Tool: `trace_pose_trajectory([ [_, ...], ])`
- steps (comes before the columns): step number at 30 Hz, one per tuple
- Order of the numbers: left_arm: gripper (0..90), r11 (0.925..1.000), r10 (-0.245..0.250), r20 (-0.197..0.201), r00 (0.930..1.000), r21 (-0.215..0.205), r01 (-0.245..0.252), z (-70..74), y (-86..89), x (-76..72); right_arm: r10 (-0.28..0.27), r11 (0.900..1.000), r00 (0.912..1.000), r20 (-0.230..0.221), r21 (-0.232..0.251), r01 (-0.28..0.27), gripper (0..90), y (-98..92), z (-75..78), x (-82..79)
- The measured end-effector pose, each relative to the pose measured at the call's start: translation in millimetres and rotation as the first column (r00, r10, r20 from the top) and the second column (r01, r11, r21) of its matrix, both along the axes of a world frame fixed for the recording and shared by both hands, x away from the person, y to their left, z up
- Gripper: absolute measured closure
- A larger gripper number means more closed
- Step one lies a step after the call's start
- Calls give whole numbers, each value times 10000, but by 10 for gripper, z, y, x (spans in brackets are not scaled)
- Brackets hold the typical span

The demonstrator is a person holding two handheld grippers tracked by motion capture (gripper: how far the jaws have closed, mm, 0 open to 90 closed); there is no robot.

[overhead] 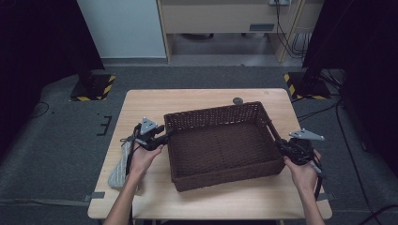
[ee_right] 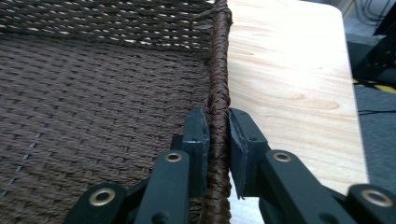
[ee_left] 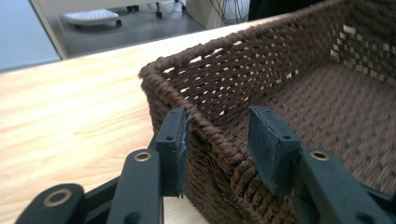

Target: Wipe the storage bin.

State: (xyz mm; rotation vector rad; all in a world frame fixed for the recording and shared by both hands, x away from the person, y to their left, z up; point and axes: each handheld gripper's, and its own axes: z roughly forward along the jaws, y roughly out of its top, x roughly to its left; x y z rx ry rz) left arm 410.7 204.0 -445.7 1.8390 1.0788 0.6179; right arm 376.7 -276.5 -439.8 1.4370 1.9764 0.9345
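Note:
A dark brown woven basket (overhead: 211,112) sits in the middle of the wooden table (overhead: 150,105), with nothing inside it. My left gripper (overhead: 166,135) straddles the basket's left rim (ee_left: 187,60). Its jaws stand apart, one outside the wall and one inside; the inner pad (ee_left: 268,140) is clear of the weave, so the left gripper (ee_left: 219,116) is open. My right gripper (overhead: 280,144) is at the basket's right side. In the right gripper view that gripper (ee_right: 217,114) is shut on the braided rim (ee_right: 219,56), both pads pressing it.
A grey folded cloth (overhead: 119,168) lies at the table's left edge beside my left forearm. A small dark round disc (overhead: 238,100) lies behind the basket. Two stand bases with striped hazard tape (overhead: 94,86) (overhead: 305,86) flank the far side of the table.

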Motion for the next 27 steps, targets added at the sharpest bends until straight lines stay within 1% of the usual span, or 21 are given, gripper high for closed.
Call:
trace_pose_trajectory([
  [1, 567, 9999, -72, -56, 10000, 91, 72, 5, -15, -22, -40, 10000, 10000, -12, -74, 40, 788, 6, 3, 19],
  [2, 530, 9997, -92, -100, 9999, 233, 95, -1, -39, -44, -121, 9998, 9999, 42, -135, 122, 793, 11, 0, 41],
  [3, 526, 9994, -86, -28, 10000, 336, 87, 3, -50, -73, -155, 9997, 9999, 28, -208, 156, 795, 13, -3, 61],
  [4, 523, 9994, -74, -46, 10000, 342, 76, 7, -53, -83, -193, 9995, 9998, 86, -253, 195, 795, 10, -5, 89],
  [6, 513, 9995, -45, -87, 10000, 313, 47, 19, -47, -89, -211, 9995, 9998, 31, -234, 211, 785, -7, -6, 121],
  [7, 510, 9997, 12, -68, 10000, 262, -10, 23, -39, -82, -332, 9993, 9994, 21, -161, 332, 769, -12, -6, 128],
  [8, 503, 9998, 54, -114, 9999, 213, -51, 28, -25, -70, -318, 9993, 9995, 75, -196, 320, 751, -18, -6, 129],
  [9, 502, 9998, 129, -169, 9998, 140, -127, 36, 4, -32, -405, 9991, 9991, 143, -148, 407, 724, -14, -2, 119],
  [10, 493, 9998, 129, -169, 9998, 140, -127, 36, 4, -32, -405, 9991, 9991, 143, -148, 407, 724, -14, -2, 119],
  [11, 493, 9997, 208, -179, 9996, 140, -205, 42, 18, -7, -489, 9987, 9974, 527, -103, 495, 612, -22, -1, 89],
  [12, 485, 9996, 271, -169, 9995, 123, -269, 49, 30, 21, -518, 9986, 9971, 561, 75, 514, 611, -28, 4, 67],
  [14, 475, 9993, 365, -199, 9991, -11, -365, 68, 47, 90, -454, 9989, 9970, 626, 175, 444, 596, -34, 13, 23],
  [17, 461, 9978, 653, -179, 9977, 75, -651, 95, 60, 224, -344, 9989, 9978, 568, 349, 324, 579, -27, 13, -35],
  [18, 457, 9968, 798, -210, 9966, 64, -797, 101, 64, 269, -305, 9988, 9979, 578, 389, 283, 581, -20, 4, -57],
  [19, 453, 9965, 834, -195, 9963, 31, -833, 102, 64, 312, -196, 9992, 9984, 525, 358, 177, 582, -12, -12, -75],
  [22, 453, 9960, 885, -323, 9955, 103, -882, 82, 57, 439, -224, 9994, 9993, 312, 274, 215, 613, -10, -73, -81],
  [24, 459, 9955, 937, -394, 9948, 184, -930, 50, 52, 505, -278, 9989, 9994, 203, 379, 270, 674, -28, -89, -60],
  [25, 469, 9953, 963, -434, 9944, 128, -959, 29, 53, 527, -311, 9990, 9994, 146, 324, 307, 714, -42, -96, -50],
  [26, 482, 9951, 984, -582, 9934, 99, -980, 9, 55, 544, -367, 9989, 9993, 81, 297, 365, 748, -53, -102, -40],
  [27, 486, 9957, 917, -638, 9937, -30, -921, -15, 56, 558, -406, 9989, 9992, -36, 250, 407, 765, -64, -110, -30],
])
